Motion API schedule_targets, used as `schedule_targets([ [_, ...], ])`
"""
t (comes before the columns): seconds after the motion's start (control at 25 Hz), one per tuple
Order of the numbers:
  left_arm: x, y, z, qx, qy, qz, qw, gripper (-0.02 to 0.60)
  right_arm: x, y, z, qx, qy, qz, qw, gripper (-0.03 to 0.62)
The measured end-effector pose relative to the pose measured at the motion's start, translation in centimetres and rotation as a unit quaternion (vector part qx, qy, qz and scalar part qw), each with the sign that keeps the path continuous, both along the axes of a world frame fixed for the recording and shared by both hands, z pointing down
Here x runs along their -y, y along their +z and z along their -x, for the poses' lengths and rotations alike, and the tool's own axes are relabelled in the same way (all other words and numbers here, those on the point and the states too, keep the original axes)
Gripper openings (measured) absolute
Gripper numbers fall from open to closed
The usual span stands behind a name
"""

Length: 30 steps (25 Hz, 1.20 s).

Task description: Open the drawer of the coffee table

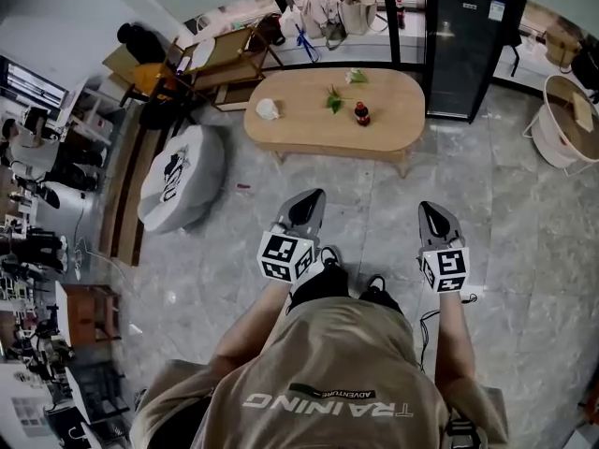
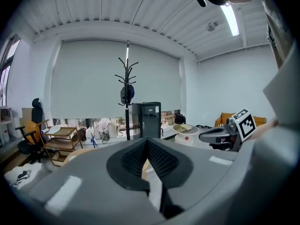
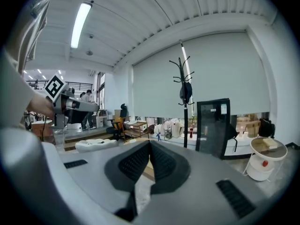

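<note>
The oval wooden coffee table (image 1: 393,120) stands ahead of me on the marble floor. It carries a red bottle (image 1: 361,113), a green sprig (image 1: 335,99) and a white crumpled thing (image 1: 268,109). No drawer front shows from this angle. My left gripper (image 1: 309,201) and right gripper (image 1: 431,212) hover side by side over the floor, well short of the table and pointing toward it. Both are shut with nothing between the jaws, as the left gripper view (image 2: 146,142) and the right gripper view (image 3: 150,143) confirm.
A white beanbag (image 1: 181,176) lies on the floor to the left of the table. A black glass-door cabinet (image 1: 465,45) stands behind the table's right end, a round white side table (image 1: 568,120) at the far right, and a wooden shelf cart (image 1: 220,59) at the back left.
</note>
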State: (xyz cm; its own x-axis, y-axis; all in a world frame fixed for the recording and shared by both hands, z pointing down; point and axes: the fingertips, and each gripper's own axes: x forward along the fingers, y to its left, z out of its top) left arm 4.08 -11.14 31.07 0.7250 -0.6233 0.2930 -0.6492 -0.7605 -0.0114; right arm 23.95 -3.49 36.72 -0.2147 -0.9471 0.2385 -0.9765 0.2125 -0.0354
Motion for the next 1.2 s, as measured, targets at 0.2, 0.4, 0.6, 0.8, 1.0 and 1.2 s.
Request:
schedule_targets([
  [0.2, 1.6, -0.5, -0.7, 0.002, 0.001, -0.007, 1.0, -0.009, 1.7, -1.3, -0.2, 0.003, 0.028, -0.007, 1.0, 0.003],
  [0.4, 3.5, 0.0, -0.7, -0.013, 0.012, -0.005, 0.9998, -0.009, 4.2, -1.8, 1.2, -0.013, 0.024, -0.003, 1.0, 0.003],
  [0.6, 6.6, 2.2, 1.3, -0.02, -0.001, 0.02, 0.9996, -0.009, 7.2, -0.5, 4.1, -0.027, -0.002, 0.022, 0.999, 0.003],
  [0.8, 10.0, 5.1, 2.0, -0.028, -0.016, 0.043, 0.9986, -0.009, 9.9, 1.4, 5.1, -0.029, -0.017, 0.042, 0.999, 0.003],
  [1.0, 13.5, 8.4, 1.5, -0.022, -0.01, 0.037, 0.999, -0.009, 13.4, 4.7, 5.2, -0.02, -0.016, 0.041, 0.999, 0.003],
  [1.2, 15.8, 14.6, 0.6, -0.019, -0.006, 0.049, 0.9986, -0.009, 16.0, 10.6, 6.1, -0.012, -0.017, 0.05, 0.999, 0.003],
])
